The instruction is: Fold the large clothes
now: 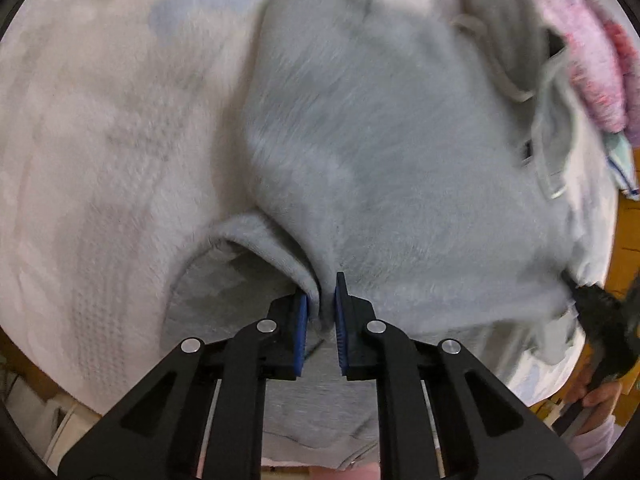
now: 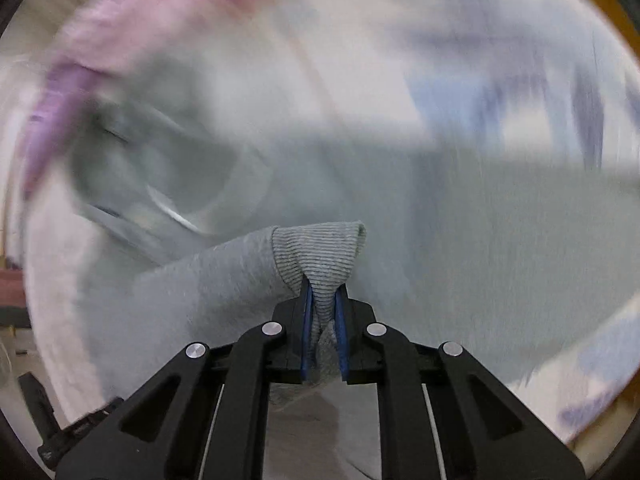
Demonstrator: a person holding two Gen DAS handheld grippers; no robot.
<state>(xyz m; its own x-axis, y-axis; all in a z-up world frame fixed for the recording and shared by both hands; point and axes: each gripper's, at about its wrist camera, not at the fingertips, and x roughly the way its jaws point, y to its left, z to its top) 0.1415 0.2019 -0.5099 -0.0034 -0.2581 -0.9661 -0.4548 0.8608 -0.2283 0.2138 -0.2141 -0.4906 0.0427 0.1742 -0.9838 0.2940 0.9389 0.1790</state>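
A large grey fleece hoodie (image 1: 380,152) lies inside out on a pale blanket (image 1: 100,140), its hood and drawstrings at the upper right. My left gripper (image 1: 321,300) is shut on a fold of the hoodie's edge near the bottom centre. In the left wrist view the right gripper (image 1: 596,312) shows at the lower right edge, holding the hoodie's other side. In the right wrist view my right gripper (image 2: 323,300) is shut on the grey ribbed cuff (image 2: 320,248) of the hoodie. That view is heavily blurred.
A pink and white fluffy cloth (image 1: 592,52) is heaped at the upper right, past the hood. A wooden floor (image 1: 624,240) shows at the right edge. The blanket spreads wide to the left of the hoodie.
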